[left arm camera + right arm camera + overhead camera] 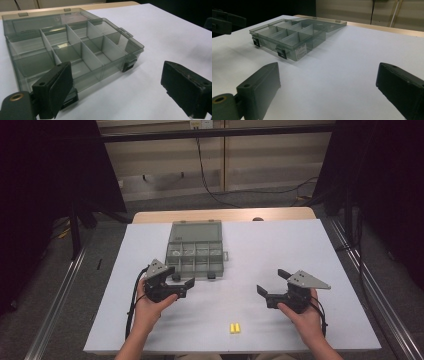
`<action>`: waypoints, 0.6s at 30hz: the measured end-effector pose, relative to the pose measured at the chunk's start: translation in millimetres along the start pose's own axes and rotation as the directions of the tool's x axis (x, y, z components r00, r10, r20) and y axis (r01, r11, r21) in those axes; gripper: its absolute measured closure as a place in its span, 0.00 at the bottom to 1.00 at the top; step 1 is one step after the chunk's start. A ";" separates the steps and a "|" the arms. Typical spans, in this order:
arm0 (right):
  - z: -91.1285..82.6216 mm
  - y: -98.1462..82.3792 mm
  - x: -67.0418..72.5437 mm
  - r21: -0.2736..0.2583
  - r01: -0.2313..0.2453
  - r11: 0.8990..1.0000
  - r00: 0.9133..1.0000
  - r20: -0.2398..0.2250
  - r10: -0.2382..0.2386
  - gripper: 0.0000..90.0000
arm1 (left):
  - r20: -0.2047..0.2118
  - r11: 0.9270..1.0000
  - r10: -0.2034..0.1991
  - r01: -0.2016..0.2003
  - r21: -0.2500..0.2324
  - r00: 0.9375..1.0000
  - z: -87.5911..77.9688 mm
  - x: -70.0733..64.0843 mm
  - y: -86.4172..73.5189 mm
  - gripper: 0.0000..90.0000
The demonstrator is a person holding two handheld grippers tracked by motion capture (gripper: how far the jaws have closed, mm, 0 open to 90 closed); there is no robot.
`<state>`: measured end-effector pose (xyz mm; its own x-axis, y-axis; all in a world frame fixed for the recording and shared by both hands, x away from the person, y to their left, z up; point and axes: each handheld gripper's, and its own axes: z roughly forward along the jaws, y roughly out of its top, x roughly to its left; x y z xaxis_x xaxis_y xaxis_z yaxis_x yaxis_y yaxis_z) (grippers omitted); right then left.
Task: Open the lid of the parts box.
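Note:
A clear grey compartment box [195,273] lies with its lid folded back, on the white table [300,245] left of centre. My left gripper [183,281] hovers just in front of the box's near edge, open, nothing between its jaws. In the left gripper view the gripper [120,92] faces the box [112,67], whose dividers and black latches are close by. My right gripper [272,282] is held to the right of the box, open and empty. In the right gripper view the gripper [329,92] looks across bare table at the box [294,51]. Two small yellow pieces [235,328] lie near the table's front edge.
The table's wooden far edge [225,215] borders a floor with cables and dark stands on both sides. The left gripper [224,22] appears at the upper left of the right gripper view. A small pale item [61,45] rests in one compartment.

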<state>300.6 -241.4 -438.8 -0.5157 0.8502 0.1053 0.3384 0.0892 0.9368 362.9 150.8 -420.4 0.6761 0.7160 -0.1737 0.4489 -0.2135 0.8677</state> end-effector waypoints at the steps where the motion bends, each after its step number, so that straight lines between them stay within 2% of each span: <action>1: -0.5 -0.3 0.1 -0.002 -0.006 1.000 1.000 0.000 0.006 0.06 | 0.002 1.000 0.001 -0.001 -0.002 1.000 0.1 -1.3 -0.4 0.11; 8: -5.7 -0.7 -0.6 -0.016 0.005 1.000 1.000 0.003 -0.005 0.06 | 0.020 1.000 0.016 -0.016 0.006 1.000 1.4 -7.7 -3.6 0.11; 18: -15.5 -3.9 -6.9 -0.028 0.009 1.000 1.000 0.029 -0.008 0.05 | 0.035 1.000 0.013 -0.013 0.024 0.999 5.6 -12.8 -8.9 0.11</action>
<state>290.6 -255.7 -438.0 -0.4958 0.8639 0.0880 0.3111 0.0821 0.9468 353.5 139.8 -428.5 0.7017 0.6896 -0.1789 0.4537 -0.2390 0.8585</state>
